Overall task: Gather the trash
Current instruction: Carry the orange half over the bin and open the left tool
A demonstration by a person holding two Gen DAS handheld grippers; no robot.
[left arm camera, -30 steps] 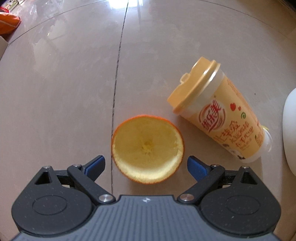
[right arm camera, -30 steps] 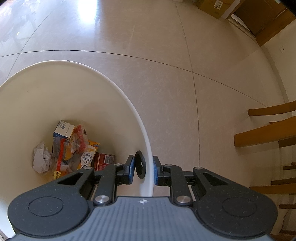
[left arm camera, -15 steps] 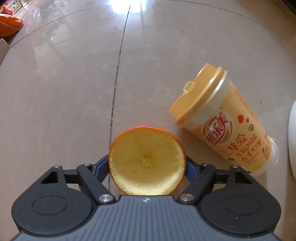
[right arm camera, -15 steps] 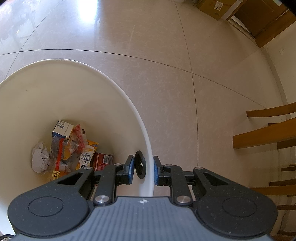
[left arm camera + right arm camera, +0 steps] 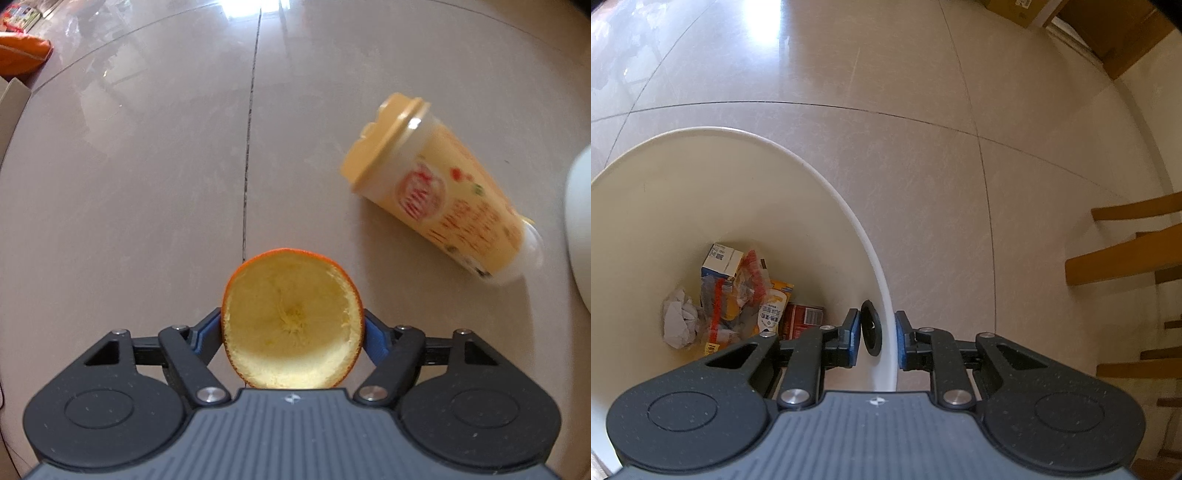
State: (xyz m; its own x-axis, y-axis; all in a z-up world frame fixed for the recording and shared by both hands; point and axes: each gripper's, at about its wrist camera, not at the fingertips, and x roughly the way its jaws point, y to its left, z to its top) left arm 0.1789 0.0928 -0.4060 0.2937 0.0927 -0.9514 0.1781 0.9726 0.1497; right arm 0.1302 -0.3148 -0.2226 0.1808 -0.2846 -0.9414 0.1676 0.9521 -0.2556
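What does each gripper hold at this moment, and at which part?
The left gripper holds the orange peel half by its opposite outer sides. The right gripper holds the white trash bin by its rim wall, beside a black-ringed hole.

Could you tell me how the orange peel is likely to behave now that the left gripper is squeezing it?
The orange peel is a hollow half-shell, so it will probably flex rather than resist. It already looks narrower than tall between the left gripper's blue pads, suggesting it gives under the squeeze. With no flesh visible inside, it is likely light, and the pithy rim may tear if clamped harder.
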